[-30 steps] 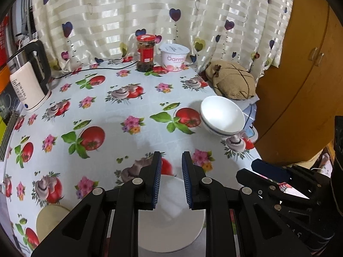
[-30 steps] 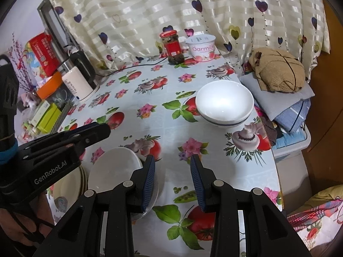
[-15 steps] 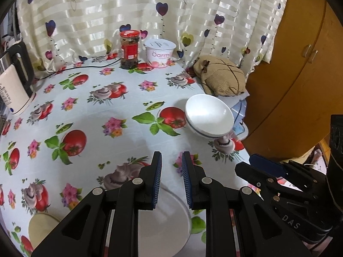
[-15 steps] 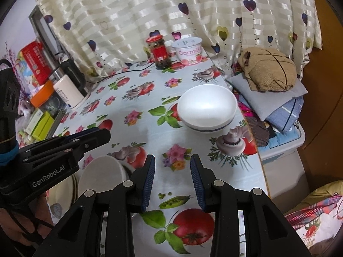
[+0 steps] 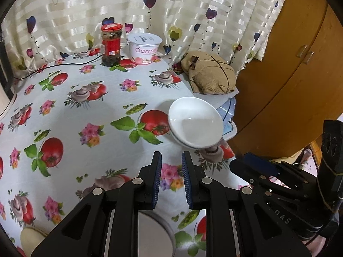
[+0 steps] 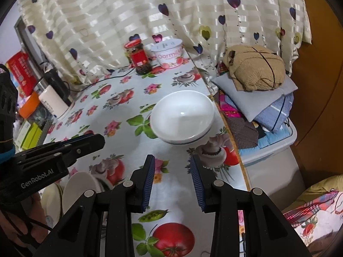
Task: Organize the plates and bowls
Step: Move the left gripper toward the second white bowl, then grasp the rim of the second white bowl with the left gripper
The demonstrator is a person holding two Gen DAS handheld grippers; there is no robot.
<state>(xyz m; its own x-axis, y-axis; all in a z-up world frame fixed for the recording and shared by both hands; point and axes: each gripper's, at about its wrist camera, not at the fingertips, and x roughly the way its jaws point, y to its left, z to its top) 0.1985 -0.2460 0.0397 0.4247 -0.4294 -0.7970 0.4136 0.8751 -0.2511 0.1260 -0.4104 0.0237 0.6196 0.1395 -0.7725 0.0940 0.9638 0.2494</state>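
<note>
Two stacked white bowls (image 5: 195, 126) (image 6: 182, 117) sit near the right edge of the flowered table (image 5: 85, 111). My left gripper (image 5: 171, 171) hovers short of them, jaws a narrow gap apart with nothing between. Below its fingers lies another white bowl (image 5: 154, 231) (image 6: 79, 188), partly hidden, with a cream plate (image 5: 30, 237) (image 6: 50, 197) to its left. My right gripper (image 6: 172, 171) is open and empty, pointing at the stacked bowls from just in front. Each gripper shows in the other's view: the right gripper (image 5: 253, 165) and the left gripper (image 6: 94, 139).
A red-lidded jar (image 5: 111, 42) and a yogurt tub (image 5: 144, 48) stand at the back by the curtain. A brown bag (image 6: 255, 66) rests on folded clothes (image 6: 268, 107) beside the table's right edge. A wooden cupboard (image 5: 289, 75) is at right, a kettle (image 6: 53, 102) at left.
Both grippers have moved across the table toward the stacked bowls, which now look larger and closer. The nearer white bowl has slid down under the left fingers. Jaw gaps are unchanged.
</note>
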